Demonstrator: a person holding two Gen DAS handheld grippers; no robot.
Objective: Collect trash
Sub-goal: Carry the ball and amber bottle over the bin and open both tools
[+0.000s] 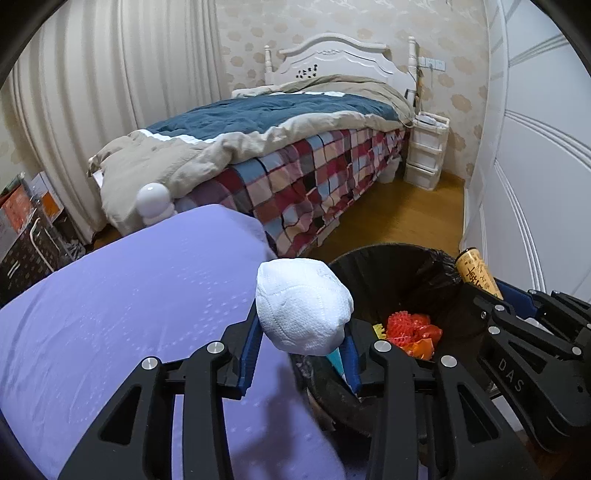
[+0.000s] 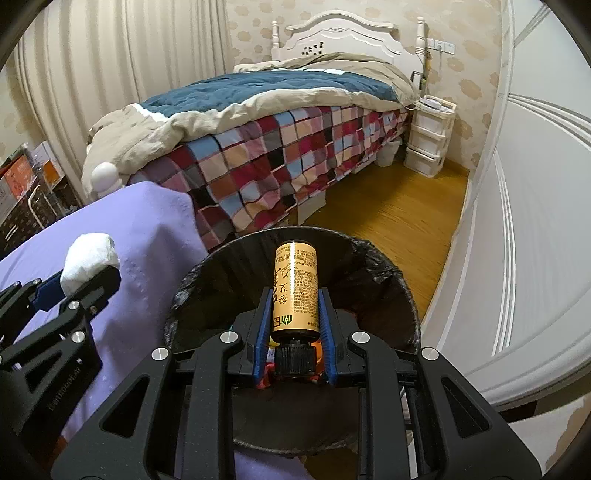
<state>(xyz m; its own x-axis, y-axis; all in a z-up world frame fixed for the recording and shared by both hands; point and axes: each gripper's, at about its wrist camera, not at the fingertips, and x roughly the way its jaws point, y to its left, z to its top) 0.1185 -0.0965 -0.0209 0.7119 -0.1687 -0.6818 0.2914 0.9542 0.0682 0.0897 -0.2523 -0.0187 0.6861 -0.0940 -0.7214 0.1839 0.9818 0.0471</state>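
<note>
A: As the left wrist view has it, left gripper (image 1: 301, 345) pinches the white tissue wad (image 1: 303, 304) at the bin (image 1: 388, 254) rim, beside the purple cloth (image 1: 129, 295). Carry it past the rim before releasing.

B: Right wrist view: right gripper (image 2: 295, 328) clamped on the yellow bottle (image 2: 295, 284), cap toward the camera, over the bin's mouth. Let go there.

A bed (image 2: 258, 122) with a patchwork blanket (image 2: 280, 155) stands against the wallpapered wall; white drawers (image 2: 430, 138) stand just beside its headboard (image 2: 343, 33).
</note>
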